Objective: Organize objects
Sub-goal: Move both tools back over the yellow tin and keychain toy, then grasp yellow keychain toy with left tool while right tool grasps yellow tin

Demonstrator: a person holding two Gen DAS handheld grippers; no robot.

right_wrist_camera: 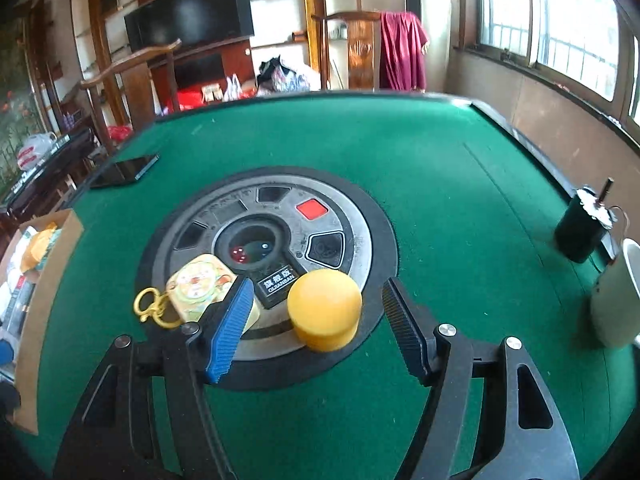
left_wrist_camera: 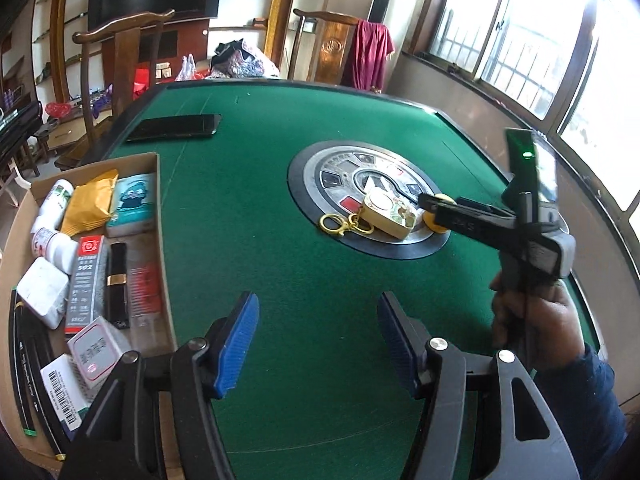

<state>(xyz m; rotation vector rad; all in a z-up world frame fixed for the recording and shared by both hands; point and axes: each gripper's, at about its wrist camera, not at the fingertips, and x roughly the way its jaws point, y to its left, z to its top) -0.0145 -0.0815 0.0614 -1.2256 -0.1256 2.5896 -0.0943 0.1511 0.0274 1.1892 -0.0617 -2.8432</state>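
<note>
Over the green table [right_wrist_camera: 440, 184], the right gripper [right_wrist_camera: 316, 312] slants downward, jaws apart around the yellow knob [right_wrist_camera: 325, 309] on the round centre panel [right_wrist_camera: 360, 216], pads off it; the left gripper [left_wrist_camera: 318, 340] hangs wide and empty beside the cardboard box [left_wrist_camera: 158, 184]

A green felt counter [right_wrist_camera: 420, 168] with a dark raised rim carries everything. At its centre sits a round metal control panel [right_wrist_camera: 344, 216] in a black ring. On that panel lie a yellow round container [right_wrist_camera: 325, 309] and, just beside it, a small cream tin [right_wrist_camera: 198, 286] with a gold clasp [right_wrist_camera: 149, 307]. A black phone [left_wrist_camera: 174, 127] lies flat near the far left edge. A cardboard box [left_wrist_camera: 158, 200] of small items rests at the left edge. A dark cup [right_wrist_camera: 580, 230] and a white mug [right_wrist_camera: 614, 300] stand at the right.
</note>
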